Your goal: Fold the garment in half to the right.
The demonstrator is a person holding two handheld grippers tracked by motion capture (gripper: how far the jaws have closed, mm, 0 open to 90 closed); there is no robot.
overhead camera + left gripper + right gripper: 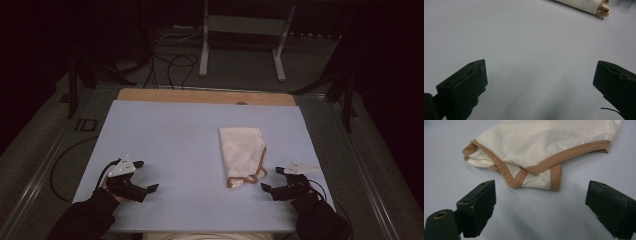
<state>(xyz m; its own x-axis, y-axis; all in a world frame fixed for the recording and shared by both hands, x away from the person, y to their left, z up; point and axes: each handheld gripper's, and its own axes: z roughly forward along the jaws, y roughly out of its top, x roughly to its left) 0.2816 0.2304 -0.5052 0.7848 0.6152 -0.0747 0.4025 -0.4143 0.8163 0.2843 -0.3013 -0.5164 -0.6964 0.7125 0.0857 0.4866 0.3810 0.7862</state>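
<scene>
I have both grippers low on the table (150, 125), jaws apart, holding nothing. The folded garment (242, 150) lies right of centre, just ahead of my right gripper (272, 179); left gripper (147, 175) well apart. Probably the approach step; next I close on the tan-trimmed edge (534, 170).

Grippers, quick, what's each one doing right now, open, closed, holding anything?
Left gripper: open, holding nothing, over the bare pale blue table mat.
Right gripper: open, holding nothing, just short of the folded cream cloth garment with tan trim.
</scene>
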